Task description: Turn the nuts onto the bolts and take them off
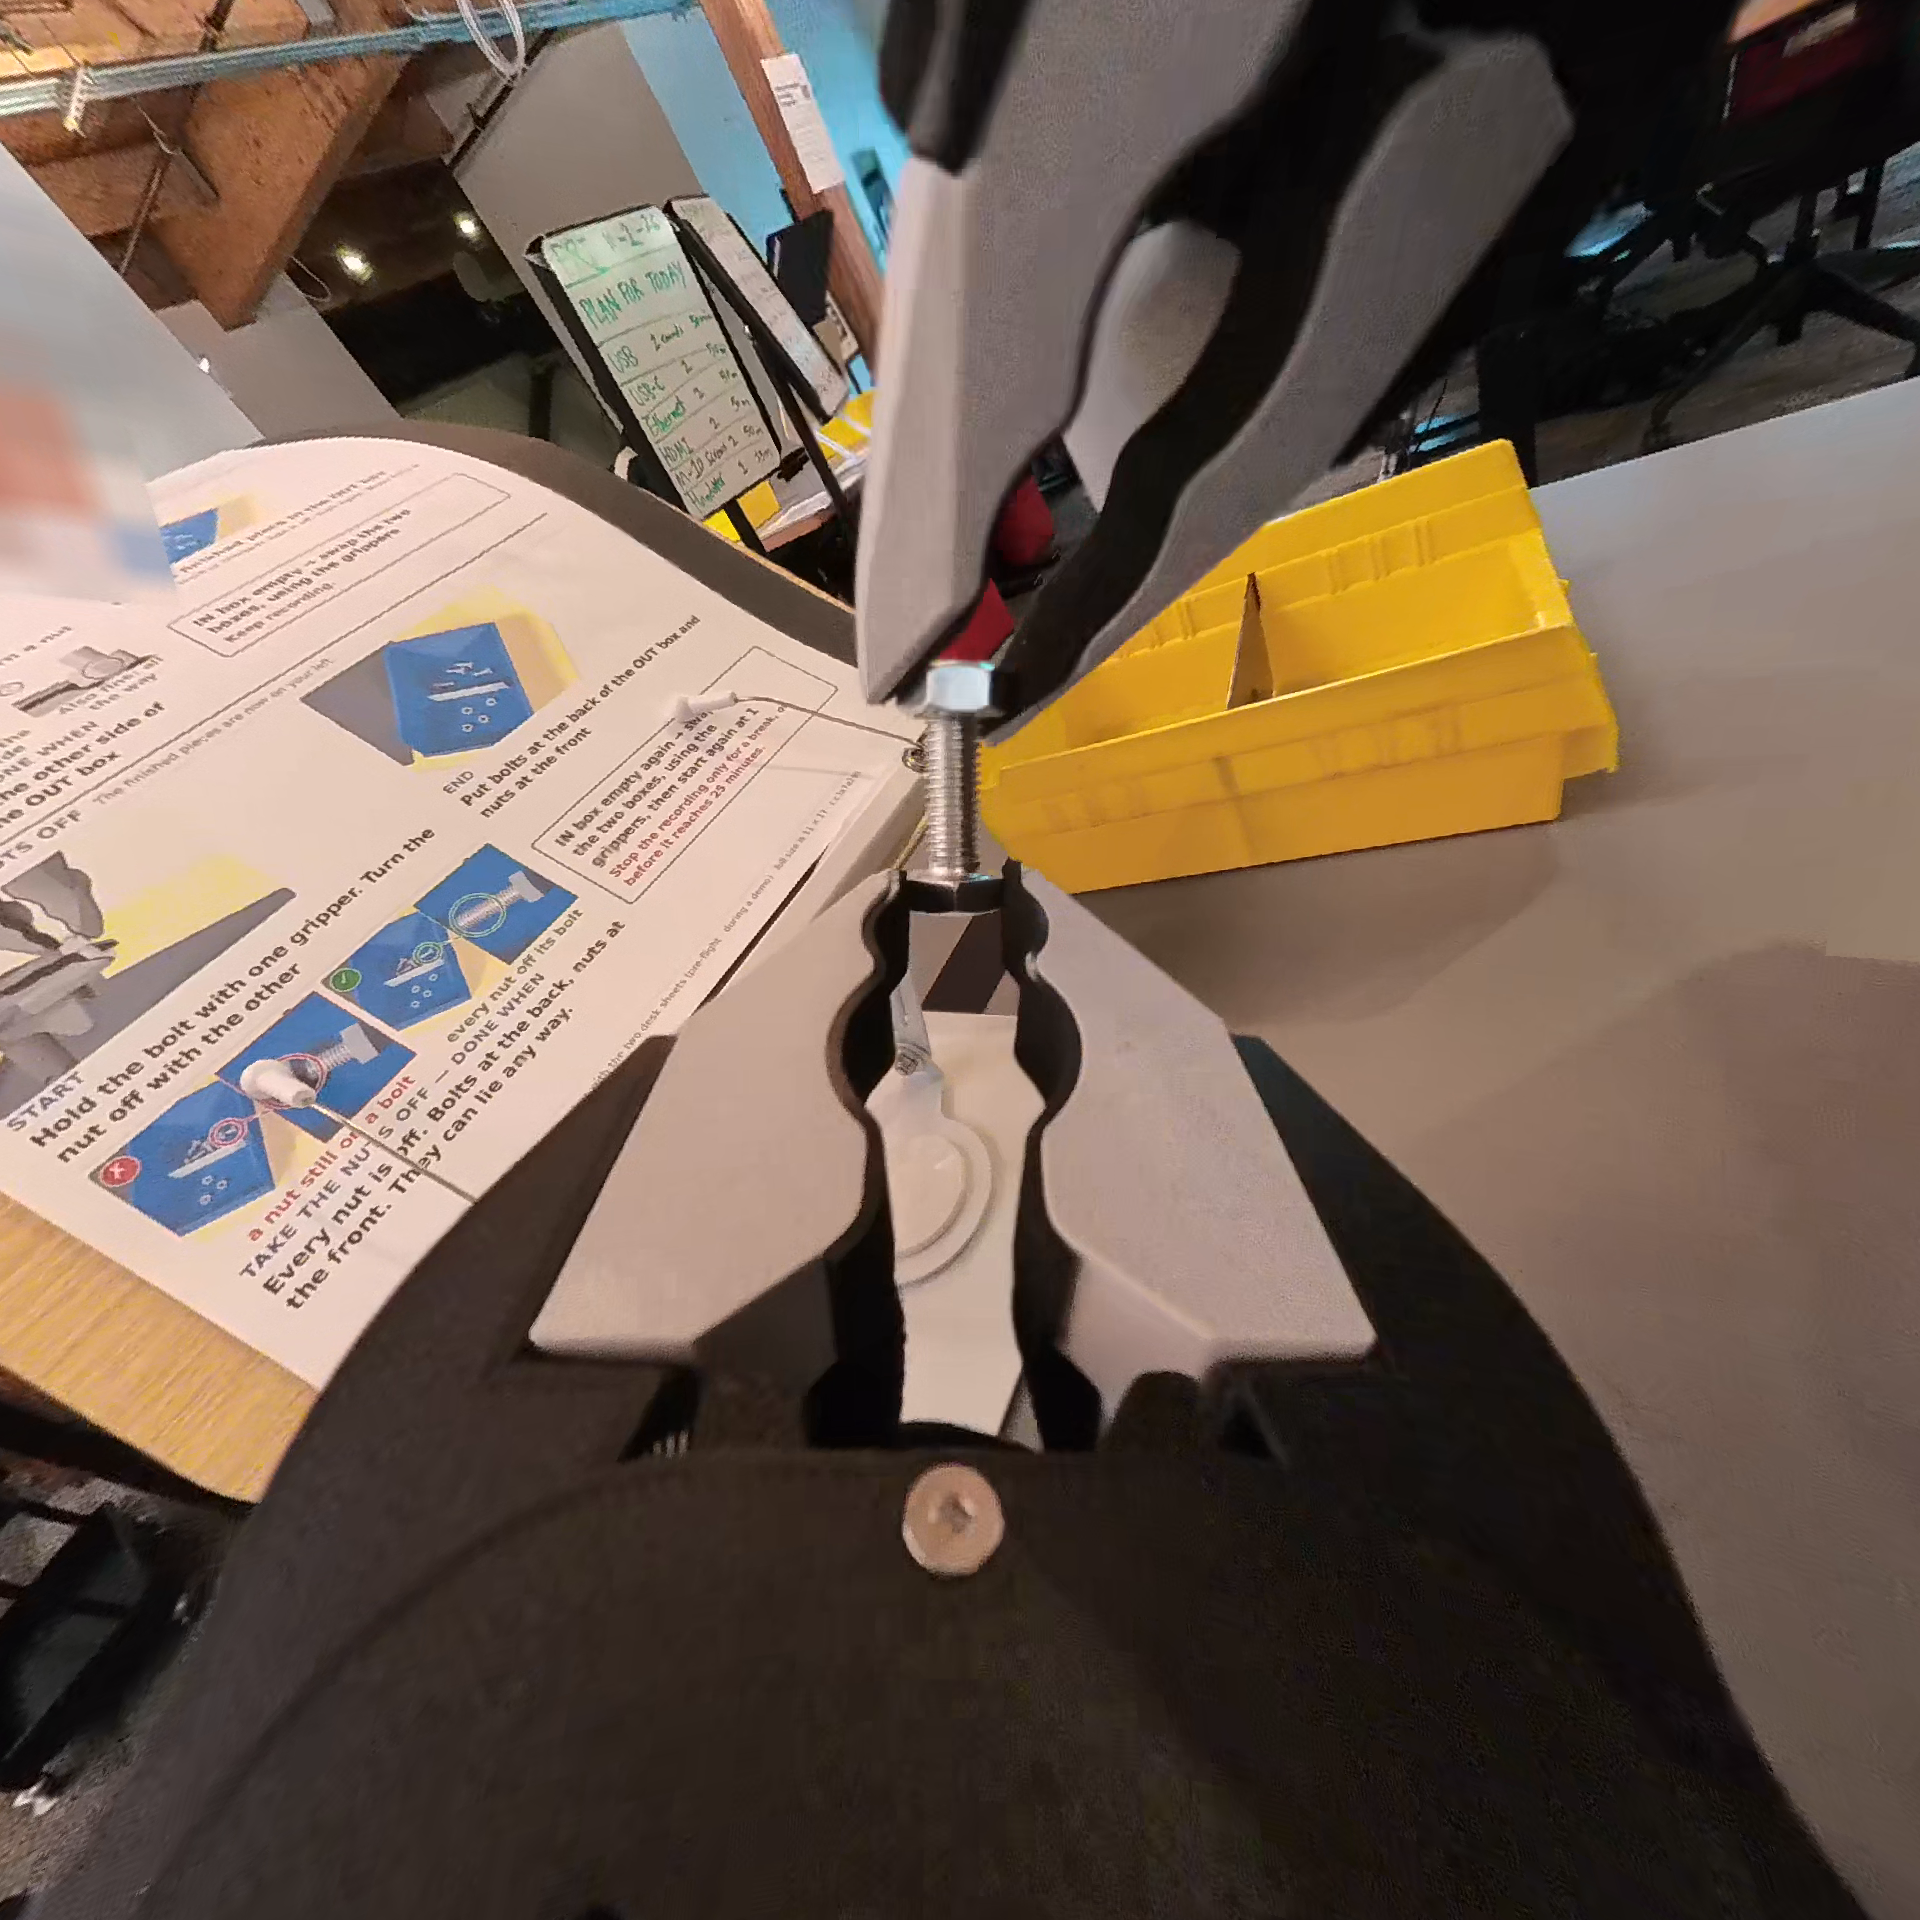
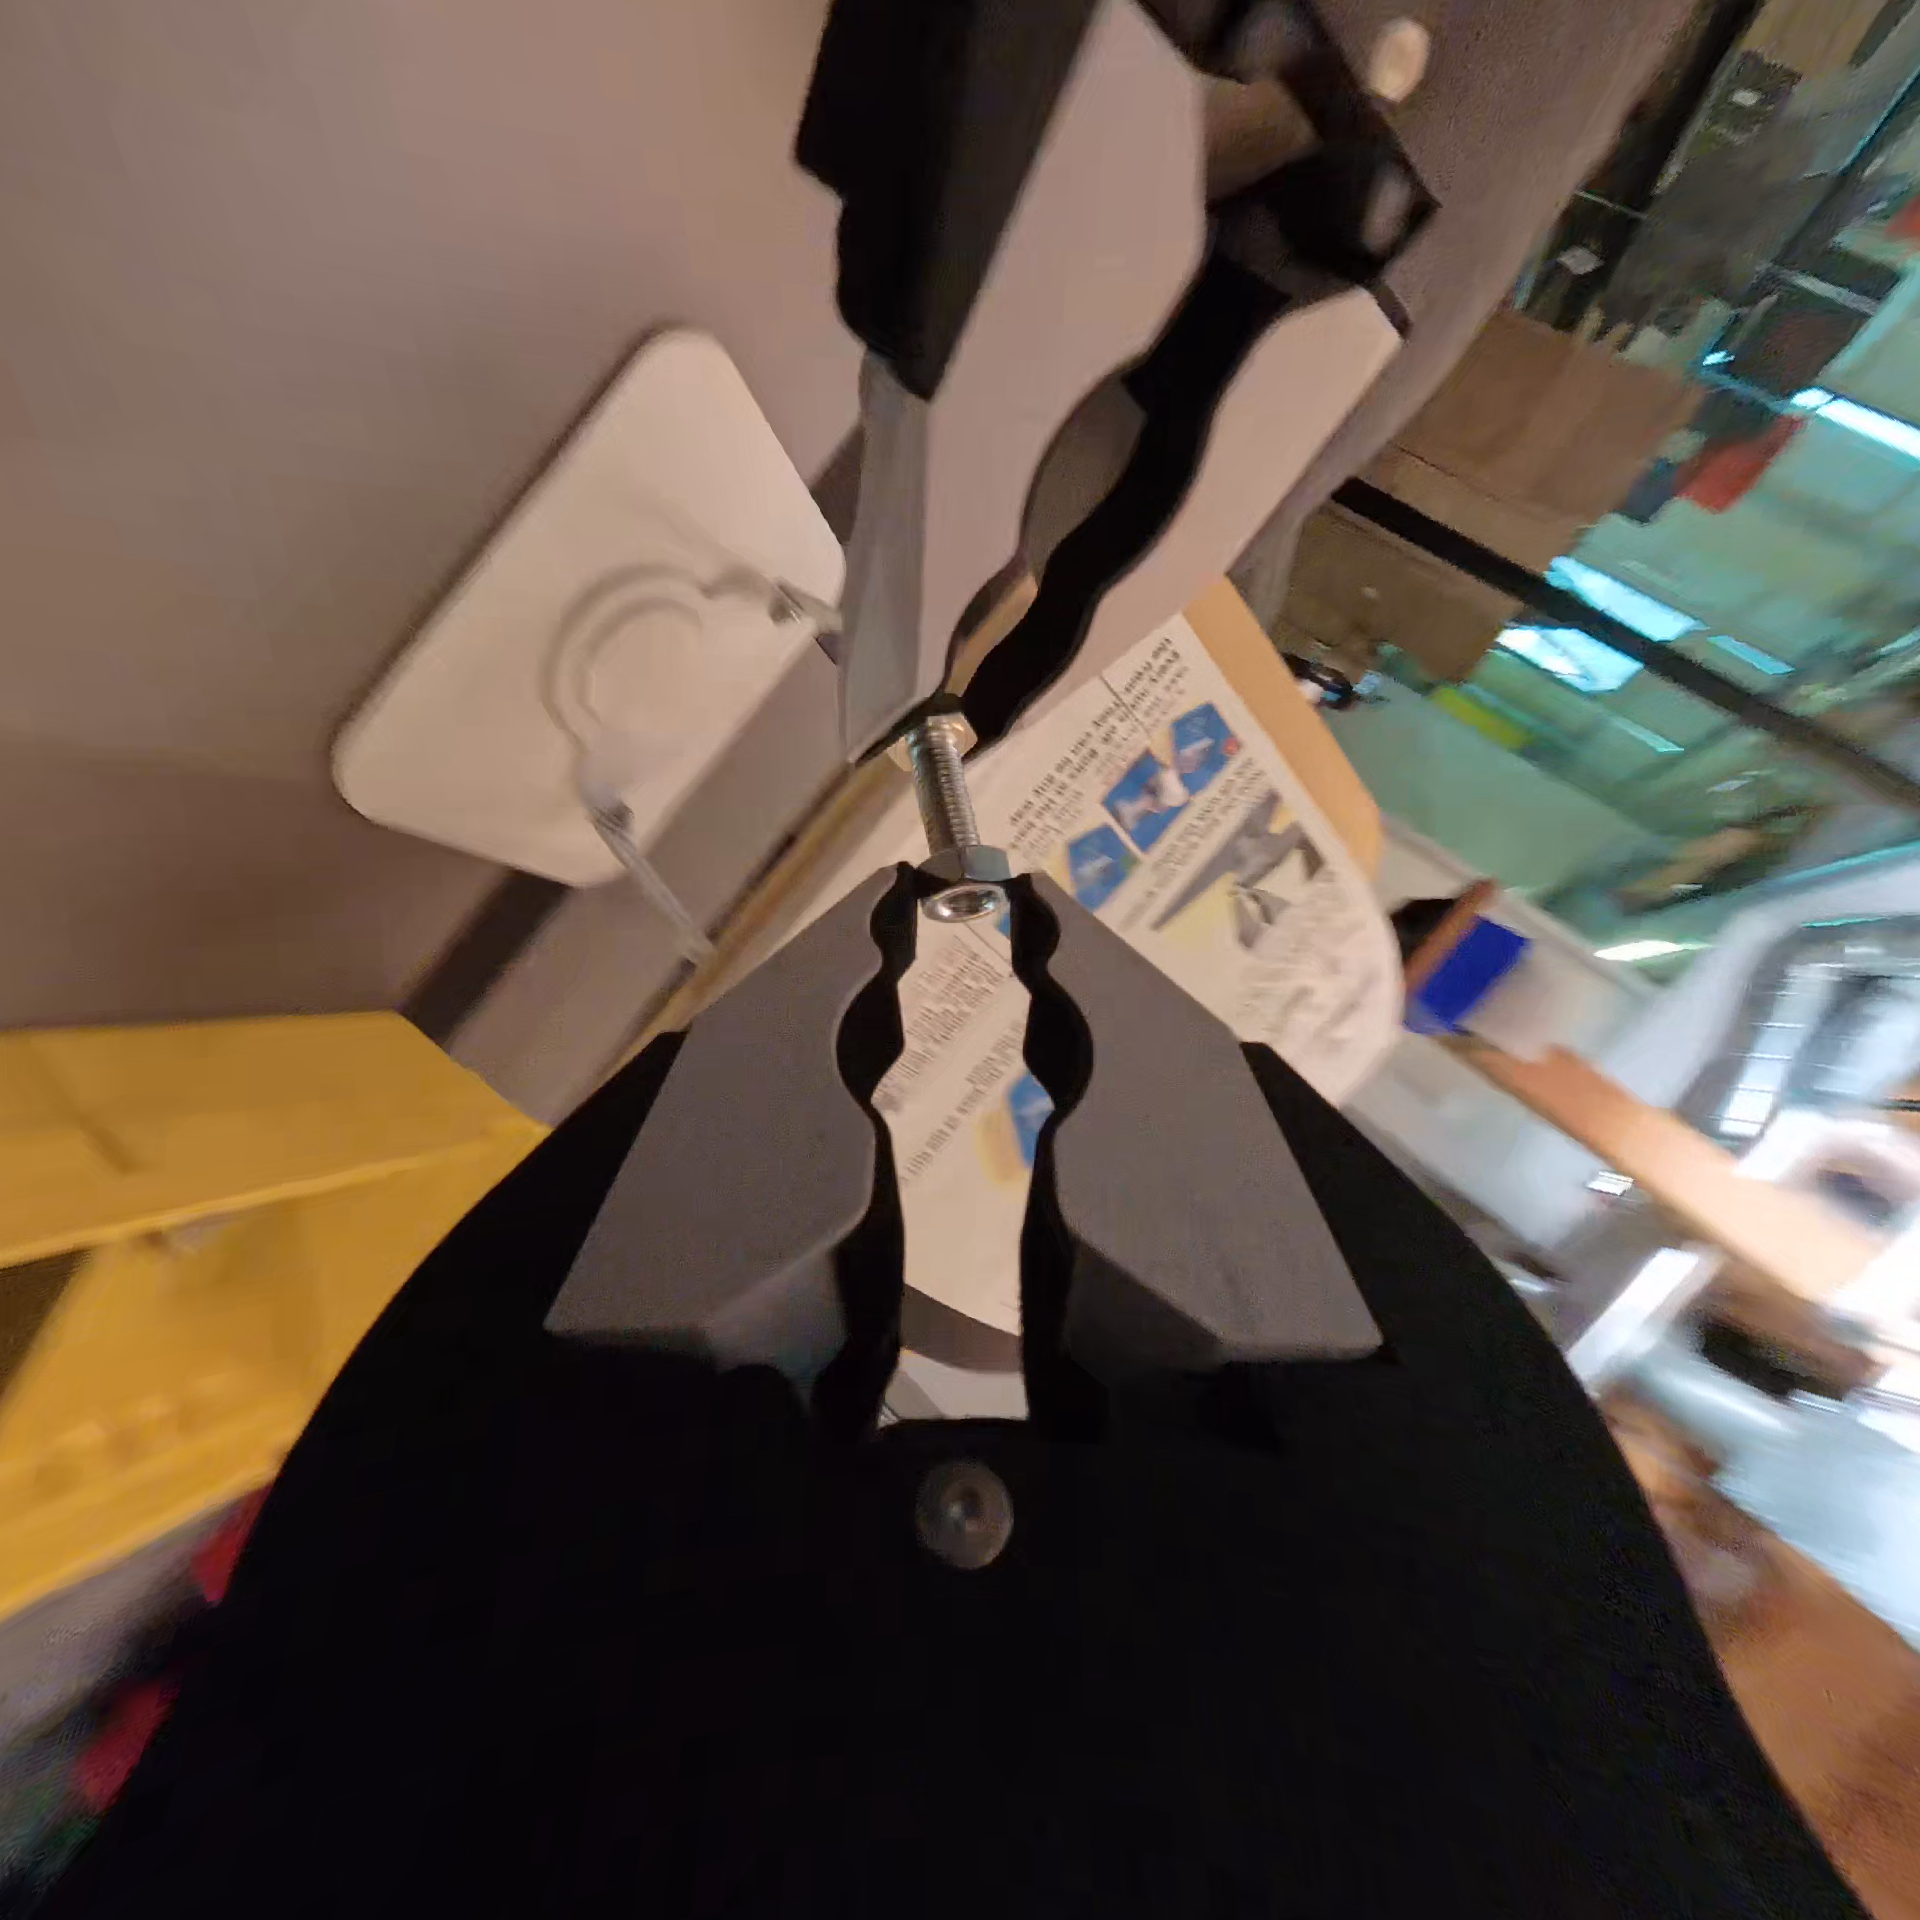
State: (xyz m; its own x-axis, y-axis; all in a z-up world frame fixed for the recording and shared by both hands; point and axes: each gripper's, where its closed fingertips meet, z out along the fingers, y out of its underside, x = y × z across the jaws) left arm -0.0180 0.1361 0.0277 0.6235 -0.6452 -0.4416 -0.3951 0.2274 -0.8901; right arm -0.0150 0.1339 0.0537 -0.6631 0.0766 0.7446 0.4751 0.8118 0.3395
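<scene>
A silver bolt [image 1: 953,790] hangs in the air between my two grippers, above the grey table [image 1: 1558,1039]. My left gripper [image 1: 954,894] is shut on the bolt's lower hex end. My right gripper [image 1: 951,686] comes down from above and is shut on a hex nut [image 1: 961,691] at the bolt's other end. In the right wrist view, my right gripper [image 2: 961,896] holds the nut [image 2: 961,883], whose hole faces the camera. The bolt [image 2: 940,800] runs away from it to the left gripper [image 2: 935,722]. Both views are slightly blurred.
A yellow divided bin [image 1: 1351,748] sits on the table to the right, also in the right wrist view [image 2: 208,1195]. A printed instruction sheet [image 1: 416,831] lies on the left, clipped by wire holders. A white plate with a hook [image 2: 582,644] lies below the grippers. A whiteboard [image 1: 665,364] stands behind.
</scene>
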